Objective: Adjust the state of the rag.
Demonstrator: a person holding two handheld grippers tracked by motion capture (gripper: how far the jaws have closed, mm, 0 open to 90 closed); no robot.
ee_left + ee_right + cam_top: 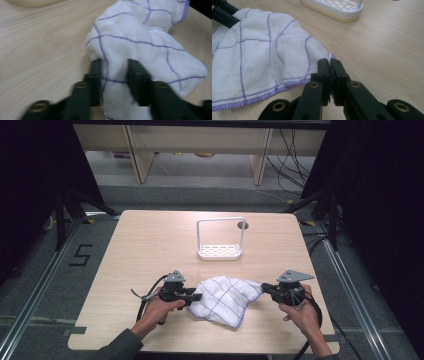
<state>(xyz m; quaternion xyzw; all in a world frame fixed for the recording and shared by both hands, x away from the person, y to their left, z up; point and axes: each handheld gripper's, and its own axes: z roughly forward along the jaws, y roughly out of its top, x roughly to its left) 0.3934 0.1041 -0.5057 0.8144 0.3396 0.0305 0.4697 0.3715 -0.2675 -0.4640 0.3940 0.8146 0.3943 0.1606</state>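
A white cloth [225, 297] with thin purple grid lines and a purple hem lies bunched on the wooden table [150, 245], near its front edge. My left gripper [197, 296] lies at the cloth's left side. In the left gripper view, its jaws [113, 67] pinch a raised fold of the cloth [140, 37]. My right gripper [265, 289] is at the cloth's right corner. In the right gripper view, its jaws [329, 61] are shut on the hemmed corner of the cloth [262, 55], which stretches toward them.
A white rack [220, 251] with a slotted base and a tall thin hoop frame stands behind the cloth, mid-table; its base [334, 8] shows in the right gripper view. A small dark round hole [243, 225] sits beyond it. Bare wood surrounds the cloth.
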